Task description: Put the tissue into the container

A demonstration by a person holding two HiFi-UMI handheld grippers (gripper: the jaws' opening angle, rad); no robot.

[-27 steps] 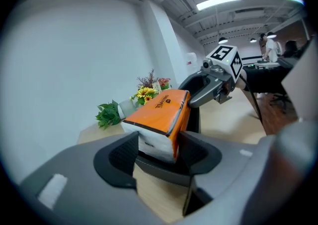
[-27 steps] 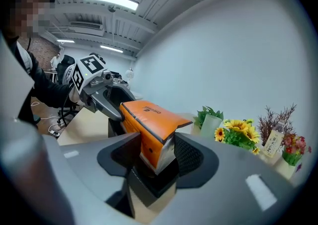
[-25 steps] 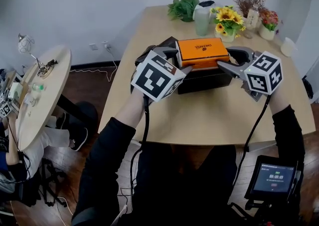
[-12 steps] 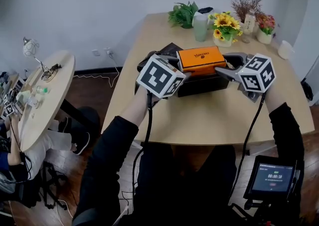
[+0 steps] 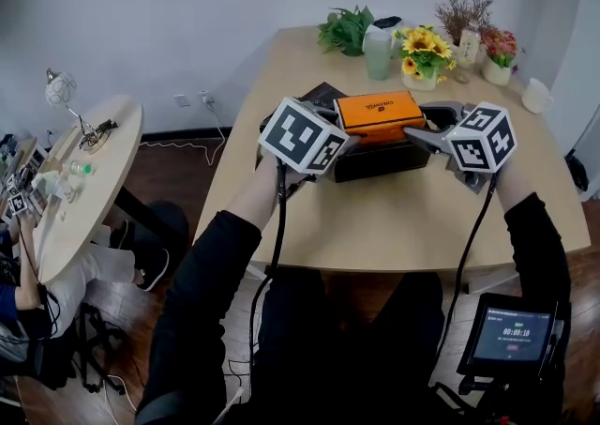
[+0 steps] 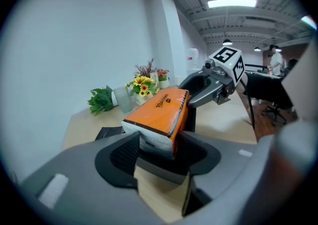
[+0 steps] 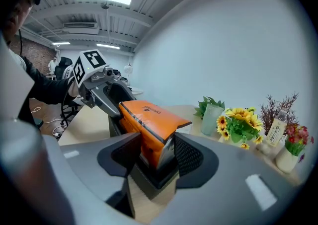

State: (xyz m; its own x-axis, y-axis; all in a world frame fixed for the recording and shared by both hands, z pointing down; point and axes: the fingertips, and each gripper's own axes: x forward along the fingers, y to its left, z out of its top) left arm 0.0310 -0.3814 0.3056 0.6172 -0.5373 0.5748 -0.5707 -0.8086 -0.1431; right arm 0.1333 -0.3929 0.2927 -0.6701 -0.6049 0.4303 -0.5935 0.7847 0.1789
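An orange tissue pack point(image 5: 380, 113) with white ends lies lengthwise in the top of a black box container point(image 5: 384, 159) at the middle of the wooden table. My left gripper point(image 5: 342, 137) grips its left end and my right gripper point(image 5: 417, 135) its right end. In the left gripper view the pack's white end point(image 6: 156, 137) sits squeezed between my pads, above the box rim point(image 6: 159, 169); these jaws have just been closing on it. The right gripper view shows the other end point(image 7: 149, 129) pinched between the pads point(image 7: 186, 157), with the box point(image 7: 149, 182) below.
Along the table's far edge stand a green plant point(image 5: 345, 15), a pale cup point(image 5: 379, 38), sunflowers point(image 5: 427, 43), a small vase of pink flowers point(image 5: 503, 46) and a white bowl point(image 5: 541, 90). A flat black piece point(image 5: 314, 95) lies behind the box. A round side table point(image 5: 80, 179) stands left.
The left gripper has rolled a little and tightened on the pack's end. The pack sits slightly lower in the black box. The right gripper has hardly moved.
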